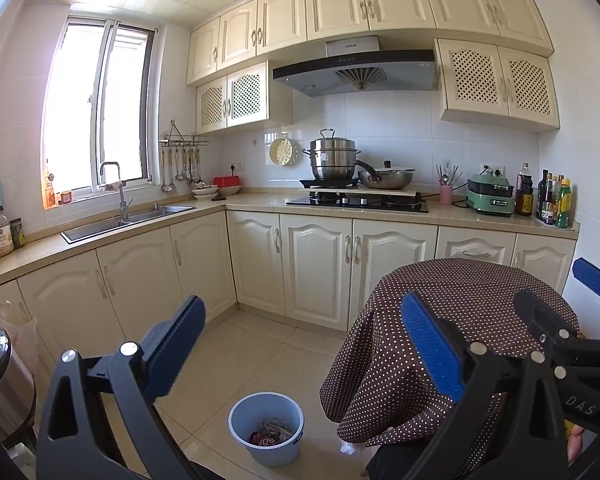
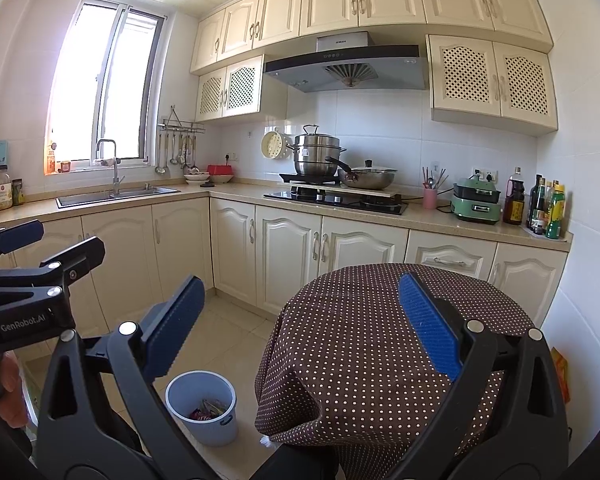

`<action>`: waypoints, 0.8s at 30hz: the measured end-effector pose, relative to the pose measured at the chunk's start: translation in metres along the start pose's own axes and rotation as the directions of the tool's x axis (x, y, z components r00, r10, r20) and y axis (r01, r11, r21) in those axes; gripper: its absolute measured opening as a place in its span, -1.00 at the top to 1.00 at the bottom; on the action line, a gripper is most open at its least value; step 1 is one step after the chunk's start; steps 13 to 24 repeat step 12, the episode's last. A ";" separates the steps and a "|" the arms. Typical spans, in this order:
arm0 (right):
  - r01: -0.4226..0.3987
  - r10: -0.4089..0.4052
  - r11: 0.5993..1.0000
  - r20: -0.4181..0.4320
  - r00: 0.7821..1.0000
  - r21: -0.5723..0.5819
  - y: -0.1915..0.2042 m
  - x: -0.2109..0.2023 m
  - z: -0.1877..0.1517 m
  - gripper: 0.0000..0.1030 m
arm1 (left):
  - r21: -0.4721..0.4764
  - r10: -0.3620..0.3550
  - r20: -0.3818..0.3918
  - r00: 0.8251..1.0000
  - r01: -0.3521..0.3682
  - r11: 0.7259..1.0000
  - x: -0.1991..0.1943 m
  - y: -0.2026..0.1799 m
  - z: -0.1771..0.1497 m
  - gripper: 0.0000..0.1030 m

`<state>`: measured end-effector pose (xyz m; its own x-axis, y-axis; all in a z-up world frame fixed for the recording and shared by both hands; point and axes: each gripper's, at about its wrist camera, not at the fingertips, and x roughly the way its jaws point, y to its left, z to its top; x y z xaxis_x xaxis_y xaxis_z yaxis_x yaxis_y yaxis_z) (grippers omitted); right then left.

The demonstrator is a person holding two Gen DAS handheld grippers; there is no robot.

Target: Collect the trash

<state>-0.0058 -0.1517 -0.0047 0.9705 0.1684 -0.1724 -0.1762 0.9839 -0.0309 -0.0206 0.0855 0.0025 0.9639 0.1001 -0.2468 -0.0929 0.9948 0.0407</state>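
Observation:
A light blue bin (image 1: 266,428) stands on the tiled floor, left of a round table under a brown polka-dot cloth (image 1: 452,292). Wrappers (image 1: 270,436) lie inside the bin. It also shows in the right wrist view (image 2: 202,408), with wrappers (image 2: 208,410) in it. My left gripper (image 1: 304,344) is open and empty, held above the bin. My right gripper (image 2: 300,320) is open and empty over the table's left edge (image 2: 284,320). The right gripper also shows at the right of the left wrist view (image 1: 556,292). The left gripper shows at the left of the right wrist view (image 2: 56,240).
L-shaped cream cabinets and counter (image 1: 252,200) run along the back with a sink (image 1: 128,220), a hob with pots (image 1: 356,196) and bottles (image 1: 556,204). A steel appliance (image 1: 0,384) stands at the far left. Tiled floor (image 1: 244,344) lies between cabinets and table.

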 end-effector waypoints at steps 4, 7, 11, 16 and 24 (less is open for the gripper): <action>0.000 0.000 1.000 -0.014 1.000 0.002 -0.003 0.005 -0.005 -0.86 | 0.006 0.004 -0.016 1.000 -0.004 1.000 0.007 0.001 -0.004 -0.88; 0.012 -0.012 1.000 -0.035 0.999 0.005 -0.008 0.014 -0.012 -0.86 | 0.007 0.009 -0.040 0.999 -0.009 1.000 0.017 0.002 -0.008 -0.88; 0.045 -0.044 0.999 -0.086 0.995 0.006 -0.025 0.036 -0.024 -0.86 | 0.018 0.027 -0.086 0.996 -0.025 1.000 0.036 0.003 -0.017 -0.88; 0.056 -0.056 0.998 -0.105 0.993 0.001 -0.031 0.044 -0.027 -0.86 | 0.023 0.033 -0.103 0.994 -0.031 0.999 0.044 0.003 -0.021 -0.88; 0.056 -0.056 0.998 -0.105 0.993 0.001 -0.031 0.044 -0.027 -0.86 | 0.023 0.033 -0.103 0.994 -0.031 0.999 0.044 0.003 -0.021 -0.88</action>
